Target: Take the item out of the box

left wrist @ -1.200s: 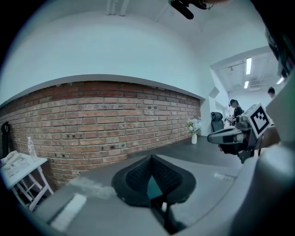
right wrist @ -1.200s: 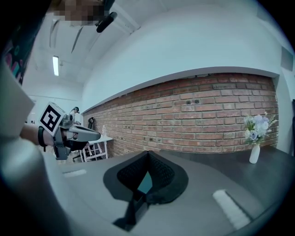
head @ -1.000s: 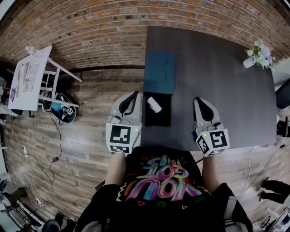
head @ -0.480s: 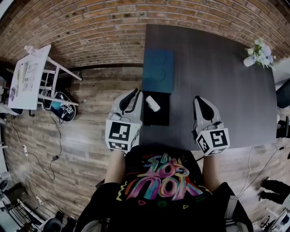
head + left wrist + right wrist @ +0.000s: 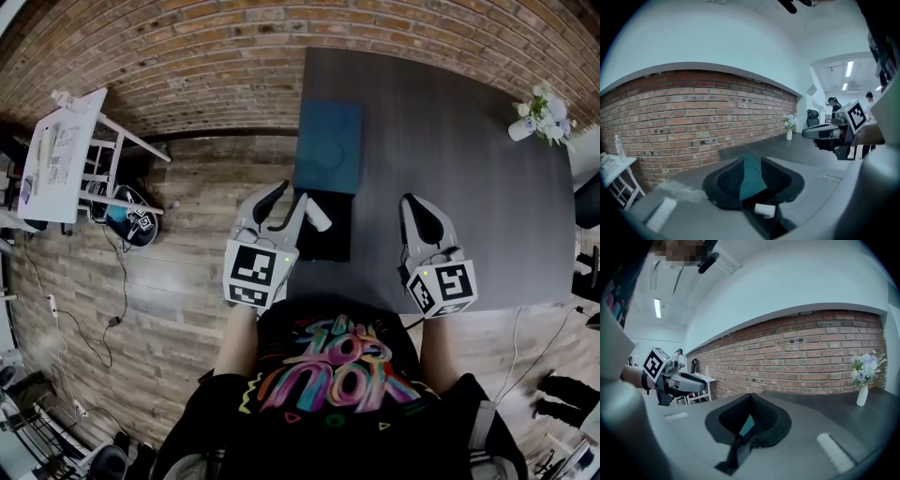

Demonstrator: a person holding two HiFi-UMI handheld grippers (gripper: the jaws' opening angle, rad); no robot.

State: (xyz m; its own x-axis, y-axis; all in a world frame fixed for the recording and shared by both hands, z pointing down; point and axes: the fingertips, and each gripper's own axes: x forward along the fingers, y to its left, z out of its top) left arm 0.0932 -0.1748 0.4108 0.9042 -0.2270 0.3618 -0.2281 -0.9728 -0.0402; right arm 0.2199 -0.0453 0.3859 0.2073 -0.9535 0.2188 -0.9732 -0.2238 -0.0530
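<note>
A black box (image 5: 330, 242) stands open at the near left edge of the dark table (image 5: 450, 141), with a small white item (image 5: 317, 216) lying in it. Its teal lid (image 5: 328, 145) lies flat just beyond. My left gripper (image 5: 286, 199) hovers at the box's left side, and its jaws have just been opening; nothing is between them. In the left gripper view the white item (image 5: 765, 209) lies low, just ahead of the open jaws, in front of the teal lid (image 5: 751, 180). My right gripper (image 5: 413, 202) is shut and empty, to the right of the box.
A white vase of flowers (image 5: 539, 112) stands at the table's far right corner. On the wooden floor to the left are a white side table (image 5: 66, 155), a bag (image 5: 131, 225) and cables. A brick wall (image 5: 187, 56) runs behind.
The left gripper's jaws have spread apart, and it has shifted slightly right, towards the box. The right gripper has stayed where it was.
</note>
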